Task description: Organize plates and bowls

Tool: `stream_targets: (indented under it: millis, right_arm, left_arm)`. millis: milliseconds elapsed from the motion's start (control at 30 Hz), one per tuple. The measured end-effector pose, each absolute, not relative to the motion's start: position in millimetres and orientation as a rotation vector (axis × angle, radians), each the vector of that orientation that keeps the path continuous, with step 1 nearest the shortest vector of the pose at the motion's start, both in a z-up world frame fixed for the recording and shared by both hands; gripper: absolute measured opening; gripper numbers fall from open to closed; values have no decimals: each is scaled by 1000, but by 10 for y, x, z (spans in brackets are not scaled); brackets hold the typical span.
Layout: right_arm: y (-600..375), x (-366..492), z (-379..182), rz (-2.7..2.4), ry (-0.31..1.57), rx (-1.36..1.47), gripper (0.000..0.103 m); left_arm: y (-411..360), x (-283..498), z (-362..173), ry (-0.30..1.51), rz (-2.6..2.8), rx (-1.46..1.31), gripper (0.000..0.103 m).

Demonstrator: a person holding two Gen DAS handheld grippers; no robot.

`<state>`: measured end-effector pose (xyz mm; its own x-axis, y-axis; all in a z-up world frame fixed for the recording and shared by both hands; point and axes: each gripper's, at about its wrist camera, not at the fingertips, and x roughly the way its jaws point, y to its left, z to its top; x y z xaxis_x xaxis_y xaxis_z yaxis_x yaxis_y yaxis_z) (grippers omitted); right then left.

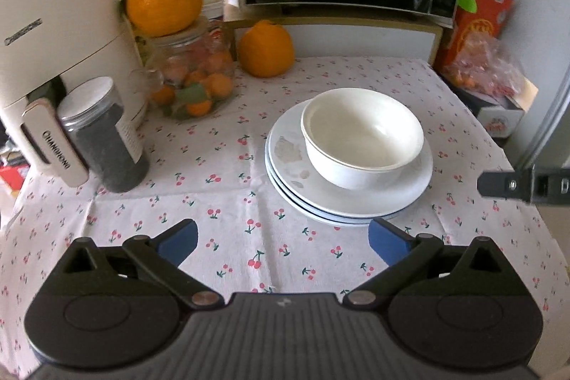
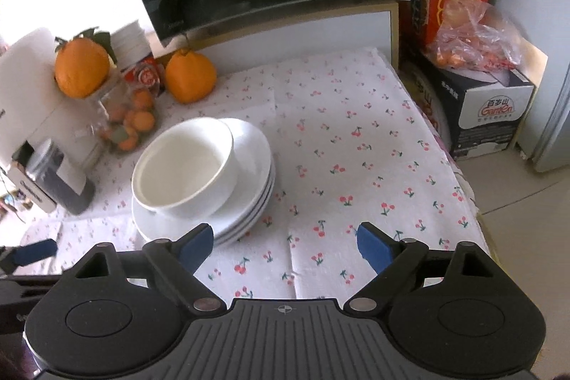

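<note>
Over tablecloth (image 1: 221,166), both grippers spread

Glossy white ceramic bowl (image 1: 361,138), glazed plates (image 1: 342,198), printed cloth tablecloth (image 1: 221,202), clear glass jar (image 1: 192,77)

Cherry-print tablecloth (image 1: 249,202) under plate stack (image 1: 356,205)

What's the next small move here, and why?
Probably nothing more than easing both hands back. The bowls already sit nested on the stacked plates, so the stack looks finished. The left gripper and the right gripper are both open and empty, short of the stack, touching nothing. No other loose dishes show on the tablecloth.
</note>
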<state>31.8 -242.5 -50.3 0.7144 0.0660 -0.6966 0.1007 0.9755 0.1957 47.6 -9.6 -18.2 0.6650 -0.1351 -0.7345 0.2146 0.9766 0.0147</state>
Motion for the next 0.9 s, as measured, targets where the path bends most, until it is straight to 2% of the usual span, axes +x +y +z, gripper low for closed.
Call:
stream_targets:
  millis: [467,900]
  right_arm:
    - [-2178,349,-565,-42,844,102,90]
    - [-2168,362,-584,-41,859,99,90]
  left_arm:
    - [-112,459,-213,874,-76,67,103]
    - [-151,437,-258,900,-83,83,103]
